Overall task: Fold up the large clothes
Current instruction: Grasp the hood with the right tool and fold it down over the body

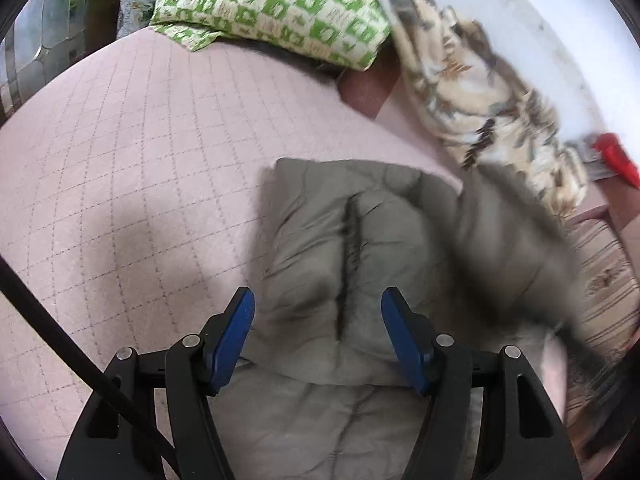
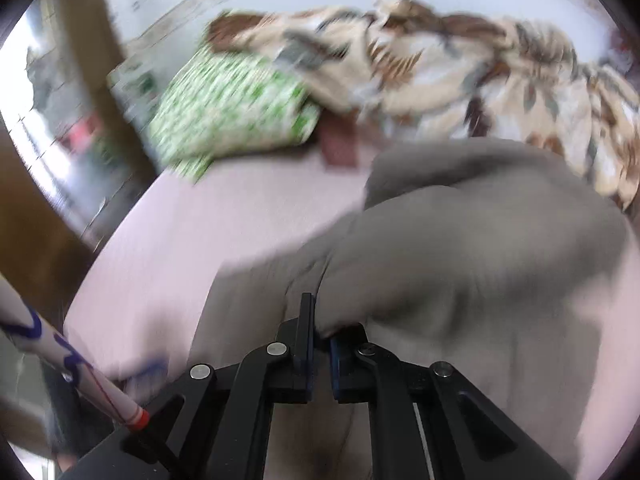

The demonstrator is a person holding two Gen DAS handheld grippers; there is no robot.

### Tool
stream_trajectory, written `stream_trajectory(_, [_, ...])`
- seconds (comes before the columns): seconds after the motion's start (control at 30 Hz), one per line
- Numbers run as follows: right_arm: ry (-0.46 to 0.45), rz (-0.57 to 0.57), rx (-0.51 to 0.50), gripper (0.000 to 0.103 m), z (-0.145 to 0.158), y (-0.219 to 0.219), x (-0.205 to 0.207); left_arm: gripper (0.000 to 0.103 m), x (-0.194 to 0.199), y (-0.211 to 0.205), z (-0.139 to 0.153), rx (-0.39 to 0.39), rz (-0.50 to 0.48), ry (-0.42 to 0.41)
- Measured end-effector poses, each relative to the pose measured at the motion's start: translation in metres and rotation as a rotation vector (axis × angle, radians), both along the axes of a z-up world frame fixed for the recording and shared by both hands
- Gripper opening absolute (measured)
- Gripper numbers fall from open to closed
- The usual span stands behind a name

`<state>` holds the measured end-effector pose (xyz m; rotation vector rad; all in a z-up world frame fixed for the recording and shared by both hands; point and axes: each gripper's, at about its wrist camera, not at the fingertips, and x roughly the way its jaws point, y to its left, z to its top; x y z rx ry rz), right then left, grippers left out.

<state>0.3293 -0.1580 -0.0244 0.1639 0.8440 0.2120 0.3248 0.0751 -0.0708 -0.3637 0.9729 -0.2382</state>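
Observation:
A grey padded jacket (image 1: 320, 220) lies on the pink quilted bedspread (image 1: 120, 160), its dark zip running down the middle. My left gripper (image 1: 318, 296) hovers just above its near part, blue-padded jaws open on either side of the zip, nothing pressed between them. At the right of that view a fold of the jacket is lifted and blurred. In the right wrist view my right gripper (image 2: 320, 320) is shut on a bunched edge of the grey jacket (image 2: 460, 260), and the cloth drapes over its right finger.
A green-and-white pillow (image 1: 272, 4) (image 2: 228, 116) and a floral blanket (image 1: 480, 92) (image 2: 460, 64) lie along the bed's far side by the wall. A striped cloth (image 1: 604, 280) and a red object (image 1: 618, 160) sit at the right. A wooden post (image 2: 100, 60) stands at the left.

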Motion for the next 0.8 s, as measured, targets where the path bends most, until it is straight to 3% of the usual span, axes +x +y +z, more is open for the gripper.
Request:
stream_trajectory(0.13, [0.065, 0.005, 0.007, 0.006, -0.057, 0.010, -0.033, 0.066, -0.013, -0.004, 0.008, -0.045, -0.035, -0.042])
stream_trajectory(0.27, [0.070, -0.046, 0.029, 0.007, -0.086, -0.002, -0.037, 0.069, -0.025, -0.010, 0.011, -0.029, -0.022, -0.055])
stream_trajectory(0.33, [0.059, -0.066, 0.047, 0.011, -0.080, -0.011, -0.045, 0.069, -0.029, -0.015, 0.012, -0.026, -0.038, -0.037])
stream_trajectory(0.47, [0.014, -0.067, 0.051, 0.054, -0.054, -0.034, -0.075, 0.069, -0.033, -0.037, 0.017, 0.005, -0.098, -0.006])
stream_trajectory(0.63, [-0.015, -0.132, 0.074, 0.057, -0.045, -0.076, -0.117, 0.073, -0.018, -0.083, 0.024, -0.027, -0.213, 0.028])
stream_trajectory(0.8, [-0.014, -0.193, 0.111, 0.057, -0.049, -0.113, -0.146, 0.073, 0.019, -0.138, 0.007, -0.038, -0.298, 0.110])
